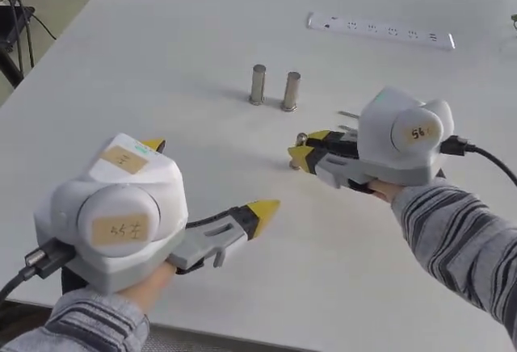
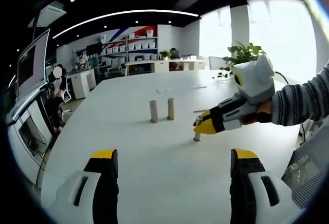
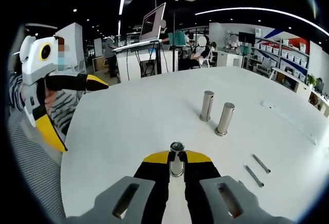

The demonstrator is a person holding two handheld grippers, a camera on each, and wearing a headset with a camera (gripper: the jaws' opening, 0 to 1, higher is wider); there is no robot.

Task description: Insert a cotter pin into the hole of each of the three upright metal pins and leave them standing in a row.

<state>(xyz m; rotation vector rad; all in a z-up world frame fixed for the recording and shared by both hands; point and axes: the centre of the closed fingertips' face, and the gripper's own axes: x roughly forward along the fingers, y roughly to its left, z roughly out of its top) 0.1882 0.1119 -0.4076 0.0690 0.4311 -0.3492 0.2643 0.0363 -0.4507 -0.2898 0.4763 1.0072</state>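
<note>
The third metal pin (image 3: 177, 149) is pinched upright between the yellow-tipped jaws of the right gripper (image 1: 303, 152), which are pressed against its sides. Whether its foot touches the white table (image 1: 161, 61) cannot be told. Farther out on the table, a left-hand pin (image 1: 258, 84) and a right-hand pin (image 1: 291, 91) are stood upright, near each other but apart, well clear of both grippers. Two thin cotter pins (image 3: 261, 163) are laid flat on the table just beside the right gripper. The left gripper (image 1: 208, 175) is held over the near part of the table, its jaws spread wide with nothing between them. A white power strip (image 1: 380, 31) is seen towards the far edge.
</note>
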